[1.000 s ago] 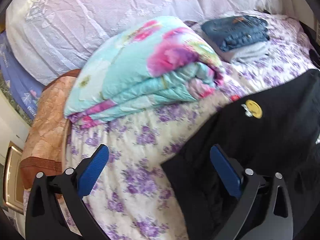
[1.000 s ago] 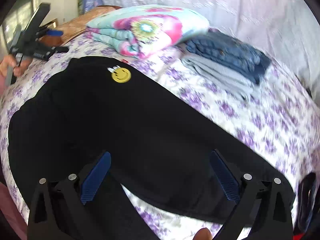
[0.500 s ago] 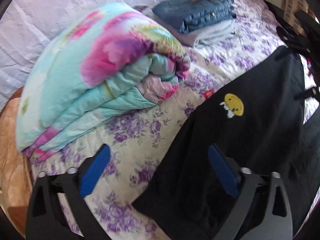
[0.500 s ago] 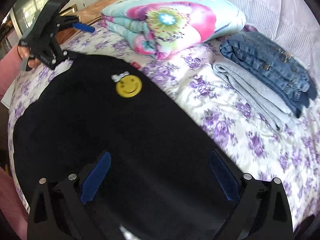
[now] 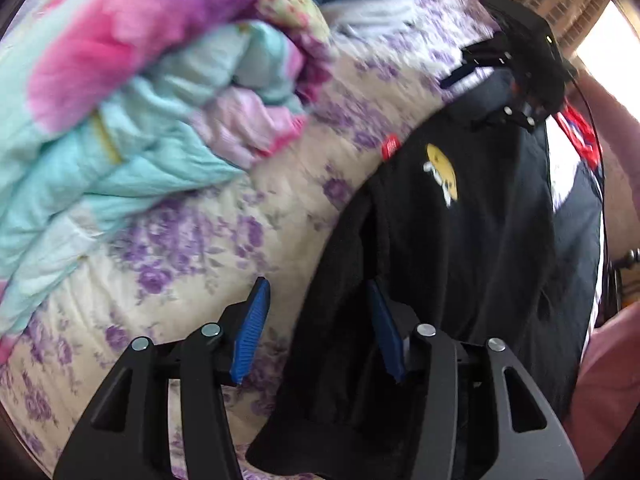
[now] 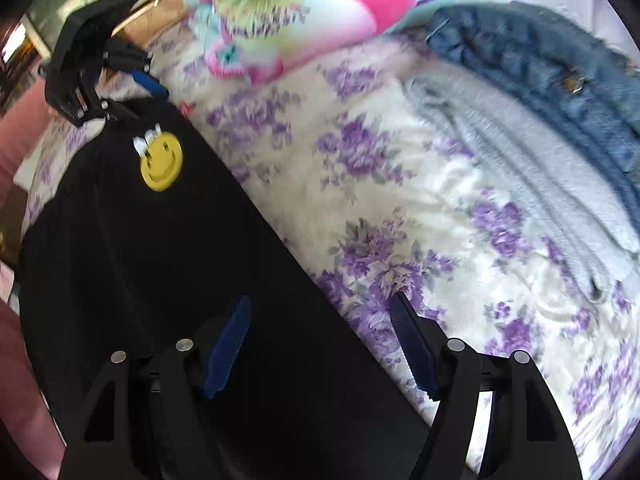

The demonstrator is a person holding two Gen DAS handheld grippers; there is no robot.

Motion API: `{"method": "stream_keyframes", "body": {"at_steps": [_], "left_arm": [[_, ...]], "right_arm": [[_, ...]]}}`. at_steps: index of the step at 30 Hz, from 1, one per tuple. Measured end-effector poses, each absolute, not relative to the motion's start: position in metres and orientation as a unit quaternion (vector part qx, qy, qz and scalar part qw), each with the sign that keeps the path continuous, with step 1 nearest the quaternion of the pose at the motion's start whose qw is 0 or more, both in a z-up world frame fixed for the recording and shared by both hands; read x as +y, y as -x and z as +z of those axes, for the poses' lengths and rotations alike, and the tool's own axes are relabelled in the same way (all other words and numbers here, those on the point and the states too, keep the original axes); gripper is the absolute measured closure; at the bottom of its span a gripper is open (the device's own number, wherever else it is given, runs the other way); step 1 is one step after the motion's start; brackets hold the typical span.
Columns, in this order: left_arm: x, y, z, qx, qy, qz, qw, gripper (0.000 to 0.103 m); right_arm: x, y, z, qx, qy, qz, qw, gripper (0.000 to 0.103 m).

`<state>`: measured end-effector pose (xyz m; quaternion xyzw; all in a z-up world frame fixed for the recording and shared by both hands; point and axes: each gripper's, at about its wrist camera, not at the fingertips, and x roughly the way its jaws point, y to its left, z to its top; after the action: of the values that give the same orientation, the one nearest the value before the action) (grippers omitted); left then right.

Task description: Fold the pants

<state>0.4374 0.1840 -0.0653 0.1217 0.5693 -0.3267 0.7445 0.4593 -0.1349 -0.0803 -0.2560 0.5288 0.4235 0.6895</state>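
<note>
Black pants (image 5: pixel 460 264) with a yellow smiley patch (image 5: pixel 440 176) lie flat on the flowered bed sheet (image 5: pixel 192 248). My left gripper (image 5: pixel 320 312) points steeply down over the pants' near edge. Its blue pads are closing with the fabric's edge between them, not pressed. In the right wrist view the same pants (image 6: pixel 160 280) and patch (image 6: pixel 162 160) fill the lower left. My right gripper (image 6: pixel 320 312) straddles their long edge, one pad over black cloth, the other over the sheet (image 6: pixel 380 200), its jaws closing too.
A folded turquoise-and-pink quilt (image 5: pixel 132 92) lies at the head of the bed. Beside it lie folded blue jeans (image 6: pixel 540 64) on a folded grey garment (image 6: pixel 500 152). A person's pink sleeve (image 5: pixel 608 380) shows at the right edge.
Both grippers have dropped and tilted down towards the pants' edges, and both pairs of jaws have narrowed. The quilt and the folded clothes have slid up and out in the views.
</note>
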Motion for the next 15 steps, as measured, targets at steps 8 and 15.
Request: {"method": "stream_keyframes", "body": {"at_steps": [8,15], "left_arm": [[0.177,-0.428,-0.058,0.537,-0.156,-0.327,0.762,0.096],[0.177,-0.396,-0.009,0.469,-0.169,-0.311,0.809,0.098]], "right_arm": [[-0.135,-0.446,-0.064,0.504,0.275,0.428,0.698,0.100],[-0.150,-0.398,-0.006,0.445,0.273,0.425,0.739,0.100]]}}
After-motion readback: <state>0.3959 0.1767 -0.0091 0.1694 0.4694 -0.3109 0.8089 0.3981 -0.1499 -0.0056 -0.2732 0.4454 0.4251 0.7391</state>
